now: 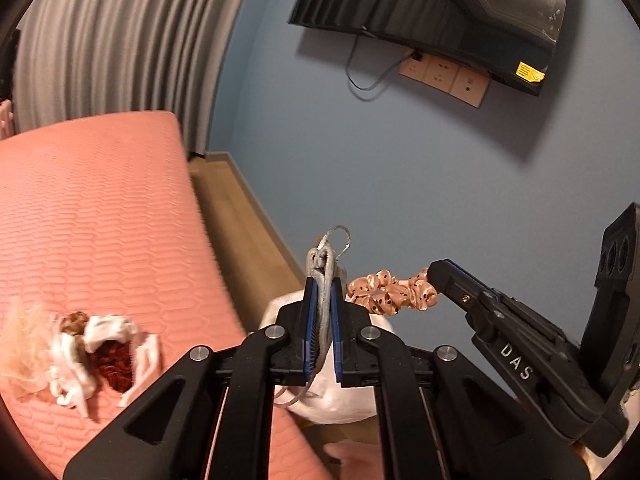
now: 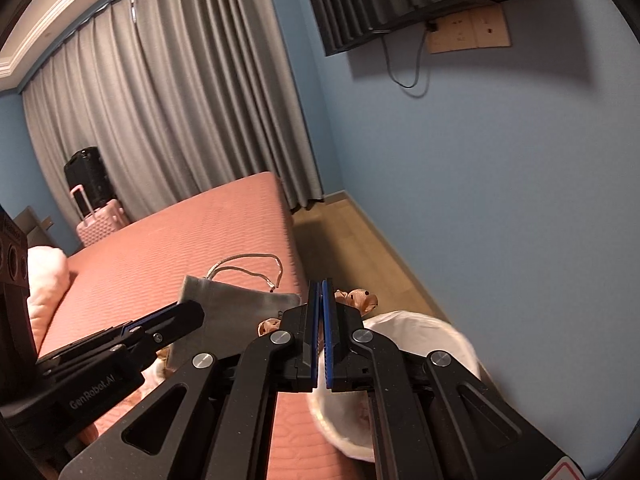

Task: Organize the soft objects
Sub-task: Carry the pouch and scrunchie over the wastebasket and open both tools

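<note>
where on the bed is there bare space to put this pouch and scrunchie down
Bare: the wide stretch of pink mattress between the curtain and the pile of hair pieces. Crowded: the near edge, with that pile and the white basket by both tools.

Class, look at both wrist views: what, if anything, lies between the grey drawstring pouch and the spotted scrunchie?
Nothing: the left wrist view shows bare air between the pouch and the scrunchie.

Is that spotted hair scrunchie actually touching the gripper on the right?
Touching. In the left wrist view the scrunchie hangs from the tip of the right gripper, one end pinched between its shut jaws.
</note>
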Tool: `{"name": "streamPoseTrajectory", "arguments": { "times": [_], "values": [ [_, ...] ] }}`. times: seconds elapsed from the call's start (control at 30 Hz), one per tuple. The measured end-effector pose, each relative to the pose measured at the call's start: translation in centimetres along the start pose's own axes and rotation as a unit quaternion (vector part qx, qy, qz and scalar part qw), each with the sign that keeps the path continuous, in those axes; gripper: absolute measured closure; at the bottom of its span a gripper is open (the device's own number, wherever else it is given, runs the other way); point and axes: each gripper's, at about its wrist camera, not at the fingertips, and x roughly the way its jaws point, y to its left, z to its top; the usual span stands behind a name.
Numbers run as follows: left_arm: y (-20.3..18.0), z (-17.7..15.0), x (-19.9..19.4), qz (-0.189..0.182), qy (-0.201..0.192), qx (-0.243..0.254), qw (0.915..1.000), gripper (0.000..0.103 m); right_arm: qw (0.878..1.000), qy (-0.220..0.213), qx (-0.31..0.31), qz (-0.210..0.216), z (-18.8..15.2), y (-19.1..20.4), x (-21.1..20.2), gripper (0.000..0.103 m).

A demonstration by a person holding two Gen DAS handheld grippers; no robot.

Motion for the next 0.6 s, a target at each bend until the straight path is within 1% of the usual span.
{"name": "streamPoseTrajectory", "arguments": {
  "times": [0.13, 0.17, 0.23, 0.3, 0.33, 0.37, 0.43, 0.6],
  "values": [
    [-0.8, 0.5, 1.1, -0.017, 0.002, -0.002, 0.9998, 0.096, 1.000, 0.006, 0.016, -0.003, 0.3, -1.9, 0.7, 0.101],
    [-1.0, 0.6, 1.3, -0.020, 0.004, -0.002, 0.9998, 0.094, 1.000, 0.009, 0.019, -0.002, 0.3, -2.3, 0.9, 0.101],
    [-1.2, 0.7, 2.0, -0.016, 0.010, -0.003, 0.9998, 0.083, 1.000, 0.011, 0.024, -0.006, 0.4, -3.0, 1.3, 0.097],
    [-1.4, 0.8, 2.2, -0.006, 0.007, -0.005, 0.9999, 0.054, 1.000, 0.007, 0.028, -0.012, 0.3, -3.3, 1.2, 0.094],
    [-1.5, 0.9, 2.2, 0.000, 0.001, -0.006, 1.0000, 0.051, 0.999, 0.007, 0.031, -0.014, 0.4, -3.5, 1.4, 0.088],
    [-1.6, 0.9, 2.2, 0.004, -0.001, -0.005, 1.0000, 0.047, 0.999, 0.007, 0.033, -0.014, 0.3, -3.6, 1.4, 0.080],
    [-1.7, 0.8, 2.2, 0.011, -0.002, -0.001, 0.9999, 0.046, 0.999, 0.002, 0.036, -0.019, 0.3, -3.8, 1.3, 0.071],
    [-1.1, 0.4, 2.2, 0.027, 0.001, -0.005, 0.9996, 0.046, 0.999, 0.004, 0.036, -0.016, 0.1, -3.8, 1.2, 0.069]
  ]
}}
